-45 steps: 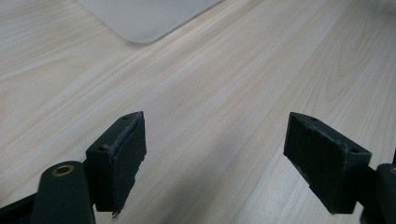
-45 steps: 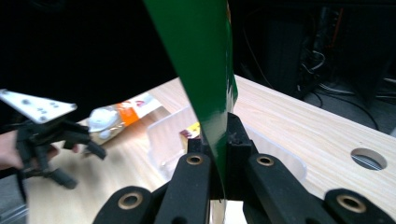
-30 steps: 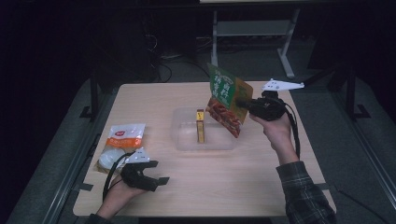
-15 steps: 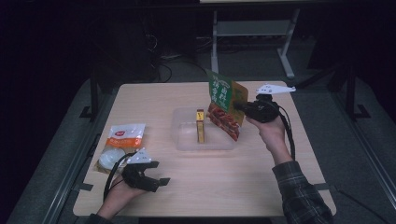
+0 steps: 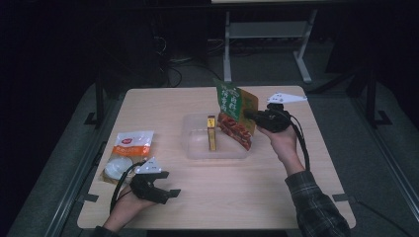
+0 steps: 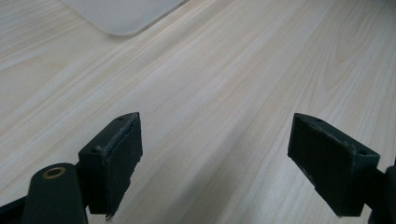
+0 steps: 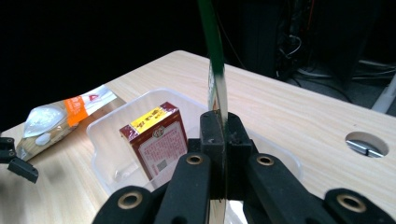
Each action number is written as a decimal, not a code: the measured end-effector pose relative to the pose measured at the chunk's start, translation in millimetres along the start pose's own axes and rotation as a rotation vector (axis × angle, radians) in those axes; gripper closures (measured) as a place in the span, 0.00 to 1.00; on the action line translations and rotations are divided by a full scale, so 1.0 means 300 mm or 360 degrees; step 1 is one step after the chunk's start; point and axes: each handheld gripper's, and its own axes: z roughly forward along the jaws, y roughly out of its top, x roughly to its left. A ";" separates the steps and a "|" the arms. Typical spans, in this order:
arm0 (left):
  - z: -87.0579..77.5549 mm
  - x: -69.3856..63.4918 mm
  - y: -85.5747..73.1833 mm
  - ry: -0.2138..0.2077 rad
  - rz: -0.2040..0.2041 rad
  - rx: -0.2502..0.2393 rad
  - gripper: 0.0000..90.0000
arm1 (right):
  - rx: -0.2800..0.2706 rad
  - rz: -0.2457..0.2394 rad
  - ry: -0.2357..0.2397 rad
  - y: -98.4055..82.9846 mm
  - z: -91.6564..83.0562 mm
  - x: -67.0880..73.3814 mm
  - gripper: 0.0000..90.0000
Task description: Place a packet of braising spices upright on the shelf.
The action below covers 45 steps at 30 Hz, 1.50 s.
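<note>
Snack pouch (image 5: 236, 114) pinched in my right tongs (image 5: 253, 117)

It hangs upright over the clear tray's (image 5: 193, 148) right end, beside the standing red box (image 5: 212, 133). My left tongs (image 5: 168, 193) rest wide open, empty, on the desk (image 5: 247, 197) near the white-and-orange bag (image 5: 126, 153).

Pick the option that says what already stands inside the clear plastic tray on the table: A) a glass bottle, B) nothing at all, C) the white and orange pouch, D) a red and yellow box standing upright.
D: a red and yellow box stands upright in the clear tray, while the white and orange pouch lies on the table off to the tray's side.
</note>
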 end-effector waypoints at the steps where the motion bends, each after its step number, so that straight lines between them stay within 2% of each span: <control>1: 0.000 -0.001 0.000 -0.0003 -0.0002 0.0000 0.19 | 0.0000 -0.0002 0.0000 -0.002 0.001 -0.001 0.99; 10: 0.001 -0.003 0.000 -0.0012 0.0000 0.0011 0.19 | 0.0060 0.0008 0.0029 -0.024 0.014 0.003 0.99; 16: 0.007 -0.005 0.000 -0.0018 0.0001 0.0019 0.19 | 0.0148 0.0000 0.0026 -0.037 0.013 0.003 0.97; 17: 0.007 -0.003 0.001 -0.0018 0.0023 0.0035 0.19 | 0.0154 -0.0010 0.0020 -0.040 0.014 0.002 0.95; 19: 0.011 -0.008 0.000 -0.0024 0.0001 0.0030 0.19 | 0.0197 -0.0014 -0.0001 -0.047 0.015 0.000 0.89; 26: 0.011 -0.007 0.001 -0.0022 0.0004 0.0030 0.19 | 0.0260 0.0004 -0.0069 -0.066 0.005 -0.004 0.54; 31: 0.013 -0.008 -0.001 -0.0023 0.0014 0.0039 0.19 | 0.0268 0.0007 -0.0054 -0.082 -0.024 -0.006 0.35; 33: 0.012 -0.007 -0.001 -0.0024 0.0015 0.0042 0.19 | 0.0307 0.0007 -0.0049 -0.089 -0.038 0.002 0.29; 36: 0.011 -0.005 -0.002 -0.0018 0.0013 0.0035 0.19 | 0.0305 -0.0026 -0.0040 -0.116 -0.070 0.016 0.28; 37: 0.009 -0.002 0.000 -0.0012 0.0029 0.0038 0.19 | 0.0320 -0.0030 -0.0034 -0.127 -0.078 0.019 0.27; 41: 0.005 0.000 0.000 -0.0007 0.0021 0.0039 0.19 | 0.0395 -0.0080 -0.0025 -0.185 -0.119 0.047 0.26; 45: -0.008 0.007 0.002 0.0024 0.0022 0.0054 0.19 | 0.0416 -0.0116 -0.0003 -0.235 -0.146 0.068 0.26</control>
